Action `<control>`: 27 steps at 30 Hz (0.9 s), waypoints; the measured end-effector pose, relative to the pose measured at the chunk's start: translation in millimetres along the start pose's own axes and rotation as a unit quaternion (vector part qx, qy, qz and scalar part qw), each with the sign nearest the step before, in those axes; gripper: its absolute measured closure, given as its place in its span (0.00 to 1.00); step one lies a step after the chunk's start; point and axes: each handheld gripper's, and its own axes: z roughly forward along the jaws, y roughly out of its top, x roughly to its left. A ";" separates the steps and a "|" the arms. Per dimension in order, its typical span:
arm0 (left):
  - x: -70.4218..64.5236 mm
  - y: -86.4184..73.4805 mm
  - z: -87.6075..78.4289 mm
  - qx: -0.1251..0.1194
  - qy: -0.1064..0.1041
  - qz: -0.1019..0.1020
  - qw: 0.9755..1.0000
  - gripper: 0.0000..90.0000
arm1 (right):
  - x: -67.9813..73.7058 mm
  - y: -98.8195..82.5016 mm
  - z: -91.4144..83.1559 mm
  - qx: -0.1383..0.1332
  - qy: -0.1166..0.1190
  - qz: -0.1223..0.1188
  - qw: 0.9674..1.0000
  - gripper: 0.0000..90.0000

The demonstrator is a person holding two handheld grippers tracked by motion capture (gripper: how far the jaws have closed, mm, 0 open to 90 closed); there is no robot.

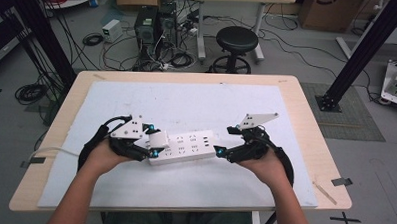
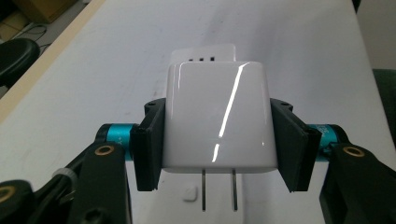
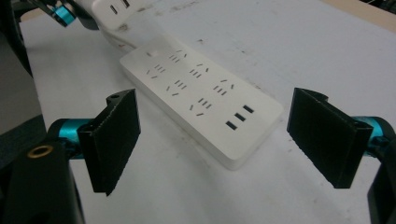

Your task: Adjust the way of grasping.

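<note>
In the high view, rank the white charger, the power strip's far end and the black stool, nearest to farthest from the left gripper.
1. White charger: clamped in the left gripper.
2. Power strip: its far end lies to the right, by the right gripper.
3. Black stool: on the floor beyond the table.

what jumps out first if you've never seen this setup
The white charger, clamped between the left gripper's fingers with its two prongs pointing down over the power strip's left end. The strip lies mid-table on the white mat, and the right gripper hangs open at its other end.
</note>
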 end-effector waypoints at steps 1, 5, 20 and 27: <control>-4.3 1.4 5.4 -0.005 -0.004 0.005 1.000 0.47 | 1.0 0.1 2.0 -0.002 0.003 0.001 1.000 0.19; -10.1 2.7 14.0 -0.011 -0.010 0.012 1.000 0.47 | 7.8 1.1 12.7 -0.006 0.032 0.019 0.999 0.20; -27.8 0.8 23.9 -0.030 -0.002 0.040 0.999 0.47 | 17.8 6.9 46.2 -0.013 0.117 0.080 0.990 0.20; -32.6 4.9 26.4 -0.032 0.006 0.055 0.998 0.47 | 20.9 8.0 56.4 -0.012 0.144 0.096 0.985 0.20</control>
